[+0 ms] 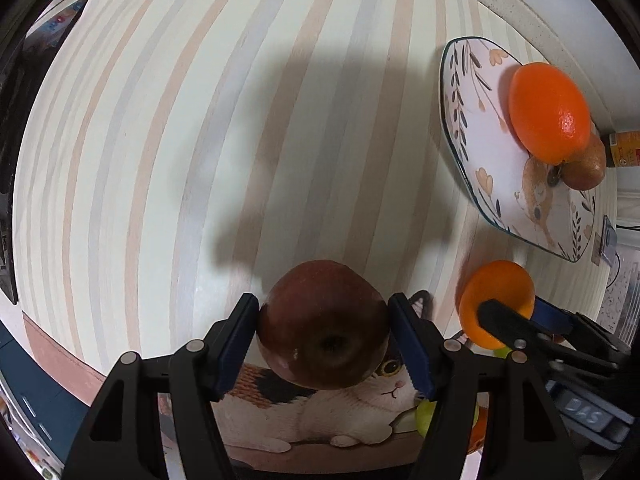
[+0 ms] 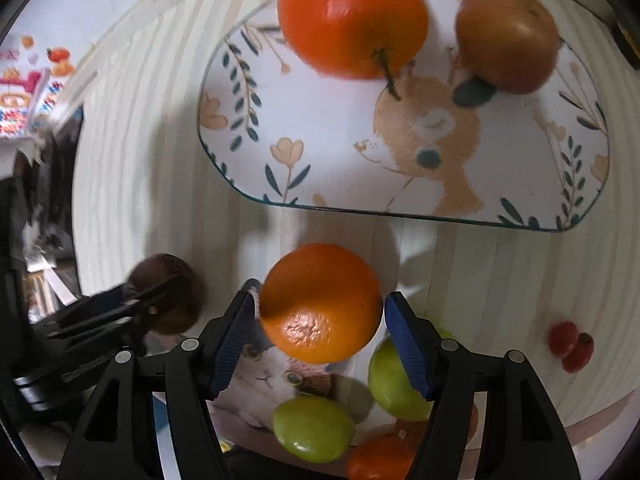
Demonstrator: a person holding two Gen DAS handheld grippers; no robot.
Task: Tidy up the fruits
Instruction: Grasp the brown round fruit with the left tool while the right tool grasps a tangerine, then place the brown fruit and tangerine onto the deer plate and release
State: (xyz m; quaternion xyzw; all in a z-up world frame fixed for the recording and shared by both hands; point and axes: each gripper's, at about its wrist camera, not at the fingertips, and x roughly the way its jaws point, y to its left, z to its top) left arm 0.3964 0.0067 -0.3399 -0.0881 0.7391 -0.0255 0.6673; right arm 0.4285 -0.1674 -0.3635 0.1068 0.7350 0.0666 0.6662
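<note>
My left gripper (image 1: 324, 336) is shut on a dark red apple (image 1: 324, 328) and holds it above a cat-print plate (image 1: 340, 420). My right gripper (image 2: 320, 316) is shut on an orange (image 2: 320, 304), held above the same cat plate (image 2: 256, 384), short of the squirrel-print plate (image 2: 340, 160). That plate holds a large orange (image 2: 352, 12) and a brownish fruit (image 2: 506, 36); it also shows in the left wrist view (image 1: 480, 128). Two green fruits (image 2: 312, 428) and another orange (image 2: 380, 460) lie on the cat plate.
The striped tabletop (image 1: 200, 140) runs out to the left. Two small red fruits (image 2: 570, 346) lie on the table to the right. A speckled counter edge (image 1: 520, 0) and a bottle (image 1: 624, 148) stand behind the squirrel plate.
</note>
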